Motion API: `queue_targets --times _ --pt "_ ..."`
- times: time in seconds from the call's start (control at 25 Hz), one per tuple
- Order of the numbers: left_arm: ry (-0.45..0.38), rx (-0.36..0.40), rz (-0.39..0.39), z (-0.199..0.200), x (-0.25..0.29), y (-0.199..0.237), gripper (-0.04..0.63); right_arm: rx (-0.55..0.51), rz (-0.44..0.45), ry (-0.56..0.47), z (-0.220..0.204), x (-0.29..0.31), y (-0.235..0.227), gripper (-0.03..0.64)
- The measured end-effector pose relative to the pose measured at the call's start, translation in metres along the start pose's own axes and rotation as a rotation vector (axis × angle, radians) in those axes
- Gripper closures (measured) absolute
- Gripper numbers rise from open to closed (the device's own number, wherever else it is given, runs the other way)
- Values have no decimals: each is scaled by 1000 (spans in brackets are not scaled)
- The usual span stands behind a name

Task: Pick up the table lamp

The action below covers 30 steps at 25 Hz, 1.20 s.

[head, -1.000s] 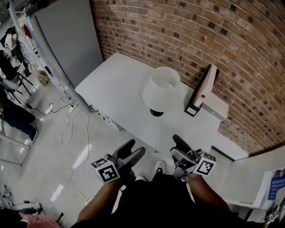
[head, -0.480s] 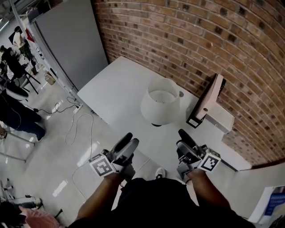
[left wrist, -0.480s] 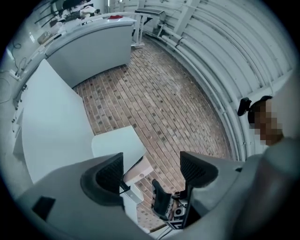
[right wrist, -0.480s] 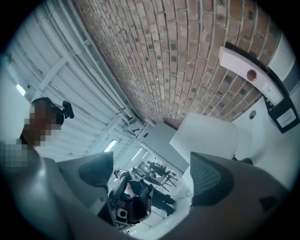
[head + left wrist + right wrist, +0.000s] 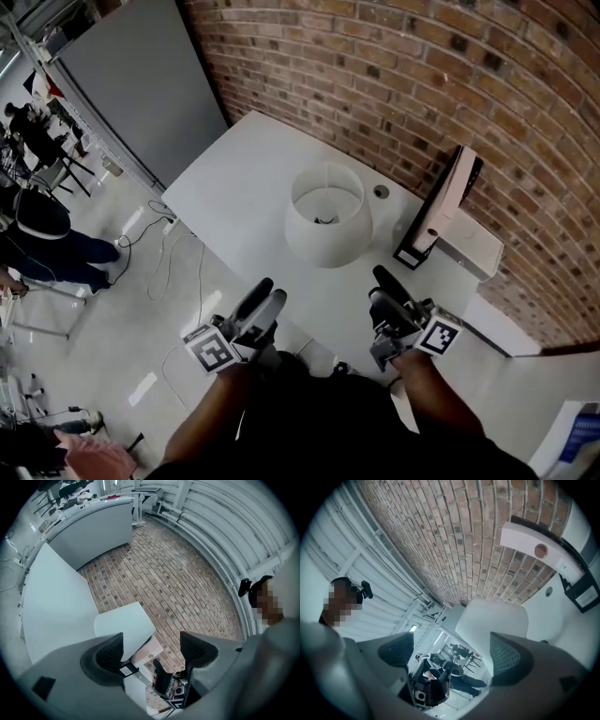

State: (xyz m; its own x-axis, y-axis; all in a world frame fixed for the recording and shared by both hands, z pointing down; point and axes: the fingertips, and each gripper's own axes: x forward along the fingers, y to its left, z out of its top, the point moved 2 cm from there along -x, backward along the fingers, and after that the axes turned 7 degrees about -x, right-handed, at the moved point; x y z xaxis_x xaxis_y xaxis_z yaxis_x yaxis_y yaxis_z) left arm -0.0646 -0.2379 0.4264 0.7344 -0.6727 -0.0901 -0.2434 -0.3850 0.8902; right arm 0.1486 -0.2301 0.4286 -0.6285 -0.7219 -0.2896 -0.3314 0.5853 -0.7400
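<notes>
Two-tool approach phase. Left tool (image 5: 264, 289) and right tool (image 5: 382, 279) released, empty, at near bench (image 5: 244, 178) edge. Table lamp (image 5: 326, 225) upright mid-bench, untouched. Next: reach in, flank shade from both sides, clench gently, lift straight up.

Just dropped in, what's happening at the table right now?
A person holds two grippers at the near edge of the white table. The left gripper and the right gripper are both open and empty, aimed toward the table lamp, which stands untouched near the brick wall. Nothing is picked up yet.
</notes>
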Motion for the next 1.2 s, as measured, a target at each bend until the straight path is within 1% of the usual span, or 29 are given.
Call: queue_targets --times 0.08,0.2,0.36,0.44,0.56,0.76,0.92,1.04,1.2 --pt "1 5 -4 7 3 2 218 13 -14 -21 3 0 -7 117" --pt "-6 -10 -53 28 15 -1 218 27 -31 -58 9 6 -16 117" --pt "-25 -106 -82 58 24 29 218 51 -64 -133 21 14 -24 117" --pt "-39 -149 -110 73 31 38 218 33 -89 -148 25 17 -29 117" --pt "-49 -192 -135 90 44 53 218 -2 -133 -160 33 20 -41 117" --pt "-63 -231 -134 102 53 80 218 -7 -188 -197 44 20 -60 117" --pt "-59 -294 -137 106 61 105 218 6 -219 -215 46 20 -80 117" --pt "-84 -366 -156 107 69 123 218 45 -229 -250 46 20 -101 117" --pt "-89 -409 -154 105 87 146 218 145 -241 -332 42 18 -136 114"
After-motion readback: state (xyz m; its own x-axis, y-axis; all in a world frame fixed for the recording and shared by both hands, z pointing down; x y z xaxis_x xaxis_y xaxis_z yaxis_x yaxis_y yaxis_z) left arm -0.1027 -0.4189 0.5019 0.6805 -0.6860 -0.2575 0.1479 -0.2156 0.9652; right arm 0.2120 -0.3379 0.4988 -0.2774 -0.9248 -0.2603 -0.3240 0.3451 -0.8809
